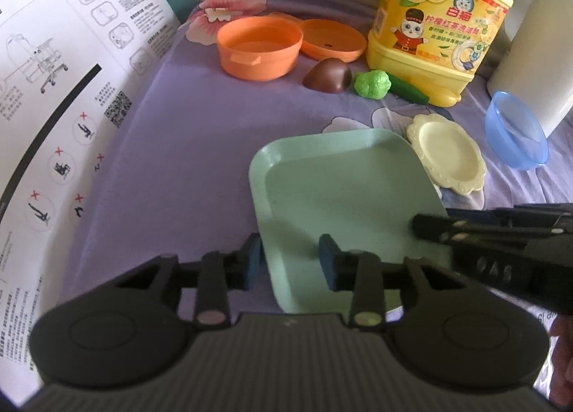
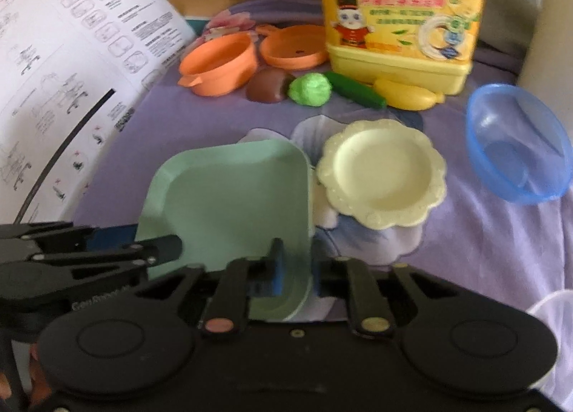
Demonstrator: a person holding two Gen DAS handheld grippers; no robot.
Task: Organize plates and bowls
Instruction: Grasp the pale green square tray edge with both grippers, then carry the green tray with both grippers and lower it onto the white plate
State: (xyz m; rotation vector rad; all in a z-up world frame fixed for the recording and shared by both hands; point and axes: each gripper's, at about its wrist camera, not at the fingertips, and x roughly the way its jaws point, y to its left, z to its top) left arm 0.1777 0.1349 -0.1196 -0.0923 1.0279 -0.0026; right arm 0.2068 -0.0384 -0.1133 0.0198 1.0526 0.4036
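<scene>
I had both tools straddling the green tray (image 1: 343, 193); left tool (image 1: 292, 261) gaped open, right tool (image 2: 295, 268) pinched its rim; cream plate (image 2: 383, 172) and blue bowl (image 2: 519, 143) lay unstacked.

You see a matt, speckled mint-green square plastic plate (image 1: 343, 193), a glossy translucent blue plastic bowl (image 2: 519, 147) and smooth purple floral cloth (image 1: 186, 147).

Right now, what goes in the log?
left gripper: open, straddling green tray edge | right gripper: on tray edge | cream plate: beside tray

purple floral sheet (image 1: 186, 147) w/ green tray (image 1: 343, 190), cream plate (image 1: 447, 154), blue bowl (image 1: 515, 132), orange pot (image 1: 259, 48)
</scene>
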